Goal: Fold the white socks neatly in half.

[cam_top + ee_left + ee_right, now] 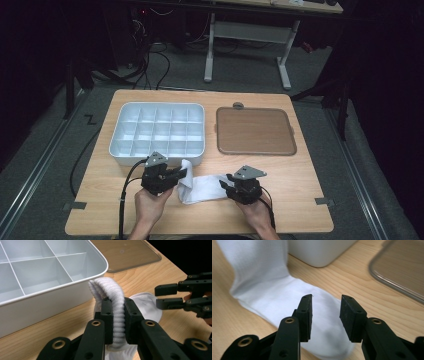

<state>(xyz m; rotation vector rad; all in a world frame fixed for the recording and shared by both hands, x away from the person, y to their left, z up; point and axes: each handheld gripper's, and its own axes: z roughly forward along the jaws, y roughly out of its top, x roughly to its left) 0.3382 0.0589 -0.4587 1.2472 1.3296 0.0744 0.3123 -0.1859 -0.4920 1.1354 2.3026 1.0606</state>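
A white sock [202, 186] lies on the wooden table near its front edge. My left gripper [181, 175] is shut on the sock's ribbed cuff [115, 305], which arches up between the jaws. The rest of the sock [287, 302] spreads flat toward my right gripper [224, 185]. That gripper [325, 312] stands open just above the toe end, with nothing between its jaws. In the left gripper view my right gripper [167, 296] shows at the right, jaws apart.
A white divided tray [156, 156] with several empty compartments sits behind the left gripper. A brown clear lid [255, 131] lies flat to its right. Bare table [300, 175] runs along the right side and front.
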